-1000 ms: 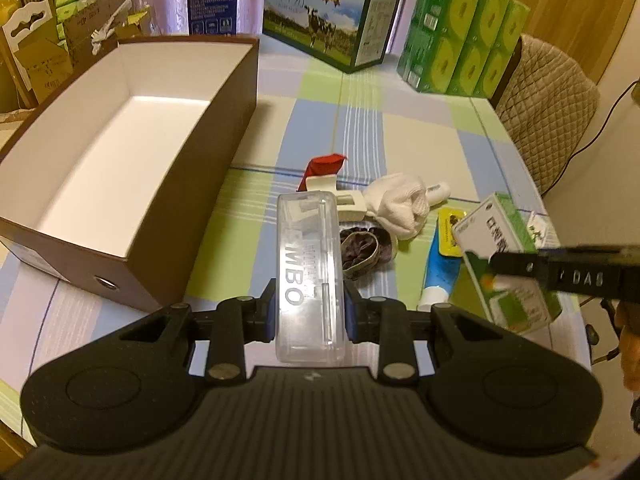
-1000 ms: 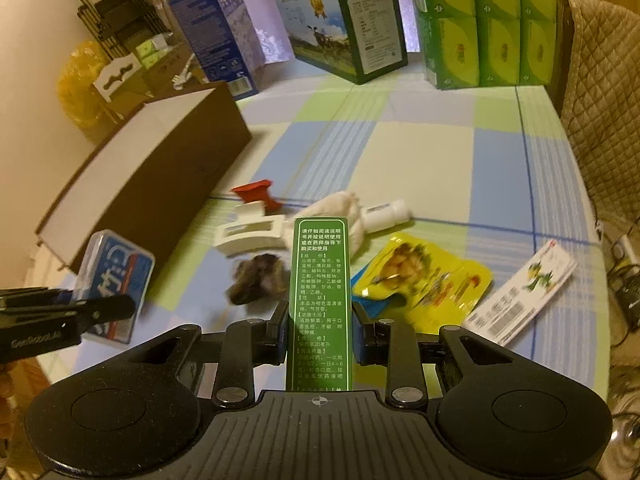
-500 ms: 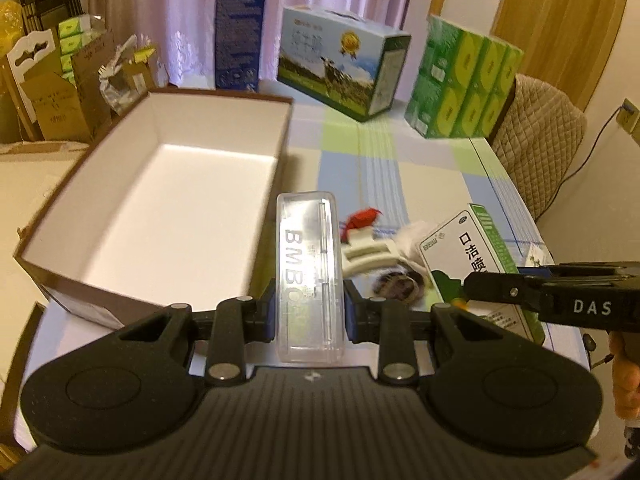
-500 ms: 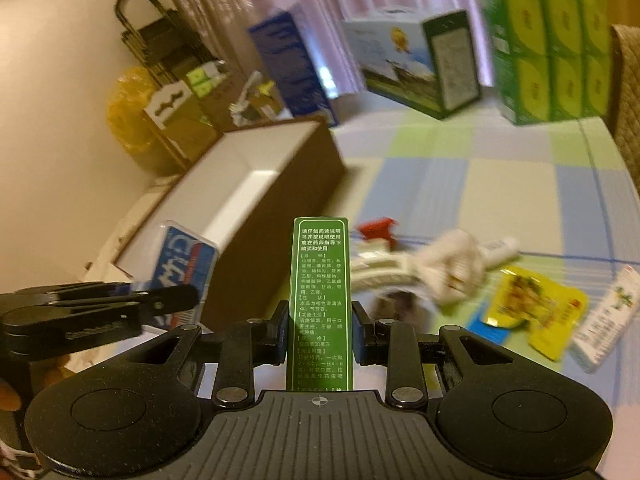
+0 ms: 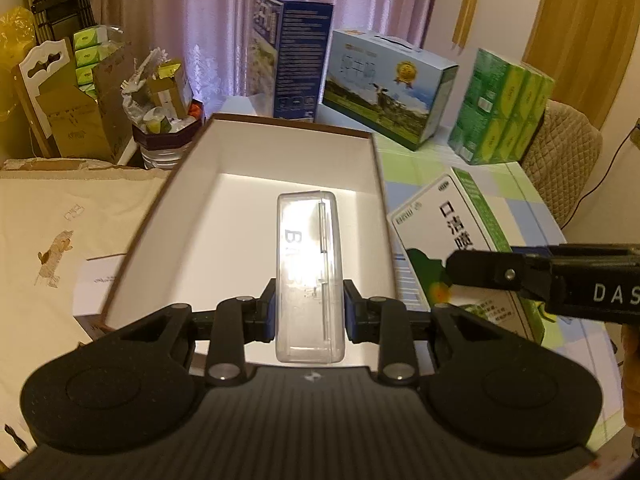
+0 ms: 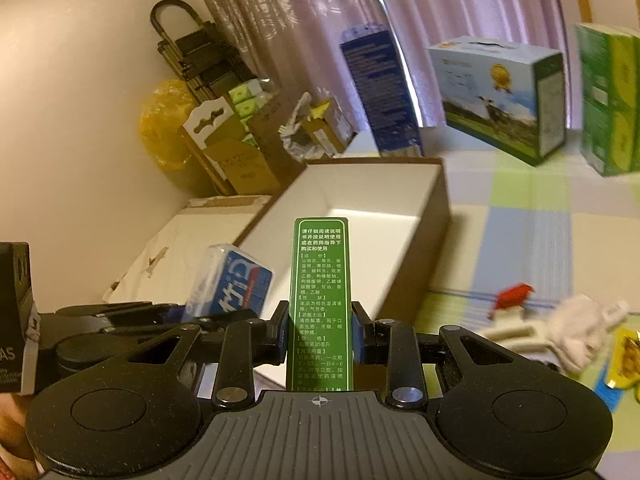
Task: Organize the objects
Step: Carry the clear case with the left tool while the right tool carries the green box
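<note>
Left gripper [image 5: 309, 314]: clamped on clear plastic case [image 5: 309, 276], above the open box [image 5: 240, 216]'s white floor.
Right gripper [image 6: 319, 334]: clamped on green carton [image 6: 320, 300], near the box's right wall.

Clearance: open brown box [image 5: 280, 216], interior bare, unobstructed from above.

Left claw [image 5: 309, 316], closed on clear plastic case [image 5: 309, 276], occupies near end of box opening; right claw [image 6: 319, 334], closed on green carton [image 6: 320, 300], stands just beside box's right wall. Far end of worktop [image 6: 520, 216] blocked by blue carton [image 5: 294, 54], milk carton [image 5: 386, 88], green tissue packs [image 5: 500, 108]. Right of box: red-capped item [image 6: 514, 296], white cloth [image 6: 580, 330], yellow packet [image 6: 626, 354] clustered; checked cloth between cluster and far cartons open. Left of box: cardboard clutter [image 5: 80, 112] beyond worktop edge.
</note>
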